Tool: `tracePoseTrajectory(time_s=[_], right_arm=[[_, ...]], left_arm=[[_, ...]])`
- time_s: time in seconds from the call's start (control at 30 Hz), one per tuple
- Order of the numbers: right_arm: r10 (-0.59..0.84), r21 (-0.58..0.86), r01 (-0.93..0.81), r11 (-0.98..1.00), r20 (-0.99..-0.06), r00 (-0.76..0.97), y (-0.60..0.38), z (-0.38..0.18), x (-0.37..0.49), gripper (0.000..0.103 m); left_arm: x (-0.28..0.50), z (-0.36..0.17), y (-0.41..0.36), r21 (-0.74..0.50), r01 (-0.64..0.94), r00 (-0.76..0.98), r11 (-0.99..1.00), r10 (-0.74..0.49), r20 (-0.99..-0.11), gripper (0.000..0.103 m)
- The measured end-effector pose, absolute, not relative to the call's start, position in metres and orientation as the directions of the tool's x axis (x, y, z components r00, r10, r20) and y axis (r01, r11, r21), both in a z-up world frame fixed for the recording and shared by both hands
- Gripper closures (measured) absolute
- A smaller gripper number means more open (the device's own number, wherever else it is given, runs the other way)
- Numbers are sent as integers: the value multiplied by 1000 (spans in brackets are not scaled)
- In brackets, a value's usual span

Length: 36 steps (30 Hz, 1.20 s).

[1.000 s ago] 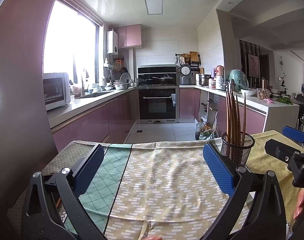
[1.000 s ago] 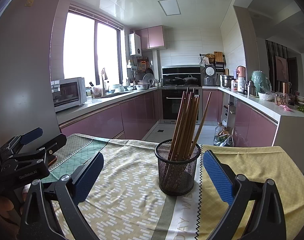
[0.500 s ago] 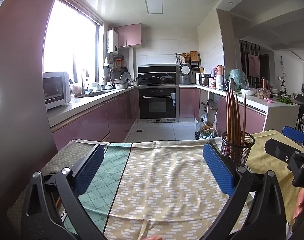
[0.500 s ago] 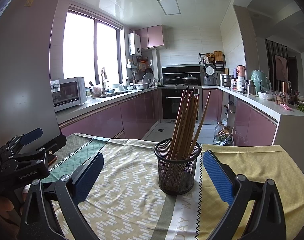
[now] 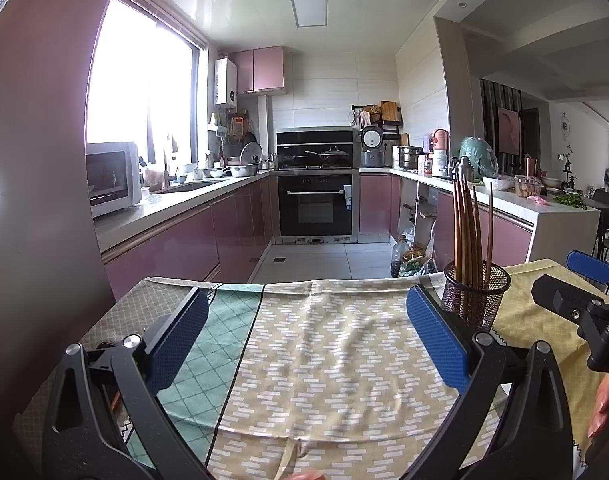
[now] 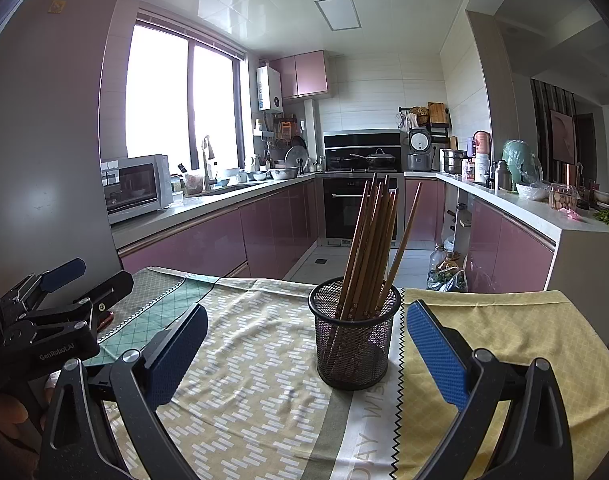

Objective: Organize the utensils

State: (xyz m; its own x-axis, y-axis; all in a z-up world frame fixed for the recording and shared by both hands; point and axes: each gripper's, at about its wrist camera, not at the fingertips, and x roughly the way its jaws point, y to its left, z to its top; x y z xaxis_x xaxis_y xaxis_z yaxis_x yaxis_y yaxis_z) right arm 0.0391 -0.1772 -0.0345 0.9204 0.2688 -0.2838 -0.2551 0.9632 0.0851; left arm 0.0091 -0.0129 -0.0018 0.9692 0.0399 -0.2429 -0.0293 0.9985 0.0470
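The sorting looks all but finished: the chopsticks stand bunched in the mesh cup, which sits upright on the cloth toward the far right of the worktop. No loose utensil shows, so the next move is likely a last check or a pull-back. The right tongs hover level just before the cup, spread wide and empty. The left tongs hang over bare cloth near the front edge, equally wide and empty.

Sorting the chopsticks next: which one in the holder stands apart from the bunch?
The single chopstick leaning right, separate from the bundled chopsticks in the mesh holder.
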Motion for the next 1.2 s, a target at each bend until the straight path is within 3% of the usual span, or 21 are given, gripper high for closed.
tracePoseTrajectory(time_s=[1.2], right_arm=[[267, 88, -252, 964, -284, 921, -177, -34, 38, 7]], left_arm=[[8, -5, -13, 45, -29, 968, 999, 39, -246, 5]])
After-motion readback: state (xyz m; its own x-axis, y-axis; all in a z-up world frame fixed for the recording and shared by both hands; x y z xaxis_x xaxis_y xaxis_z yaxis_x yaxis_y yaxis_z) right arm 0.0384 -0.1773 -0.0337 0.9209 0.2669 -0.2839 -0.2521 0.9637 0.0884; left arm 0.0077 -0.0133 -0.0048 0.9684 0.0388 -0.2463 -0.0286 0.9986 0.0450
